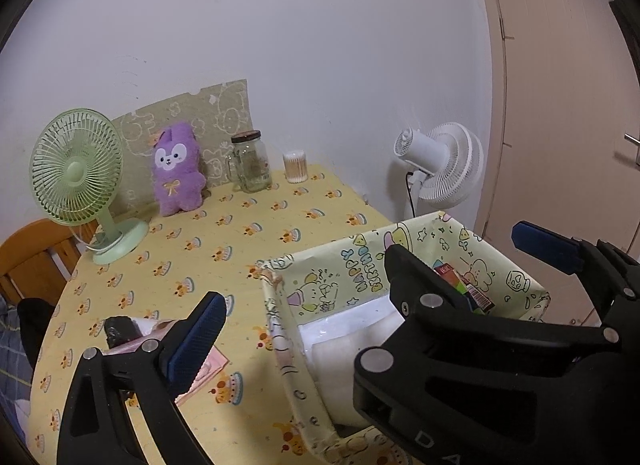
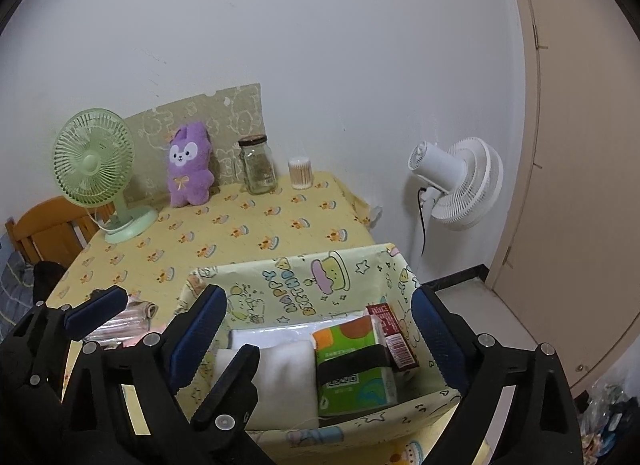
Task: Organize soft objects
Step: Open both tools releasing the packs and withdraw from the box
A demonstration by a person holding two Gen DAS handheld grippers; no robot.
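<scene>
Yellow cake-print counter (image 1: 248, 249): pink packet (image 1: 200, 369) lies just beyond the wide-open, empty left claw (image 1: 360, 277), left of box (image 2: 208, 285); right claw (image 2: 320, 325) wide, empty.

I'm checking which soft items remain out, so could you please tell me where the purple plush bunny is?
In both views the purple plush bunny stands at the table's far edge, leaning on the patterned board, between the green desk fan and the glass jar.

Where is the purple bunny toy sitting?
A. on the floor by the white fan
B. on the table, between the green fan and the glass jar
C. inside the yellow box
B: the purple bunny toy stands on the table between the green fan and the glass jar.
</scene>
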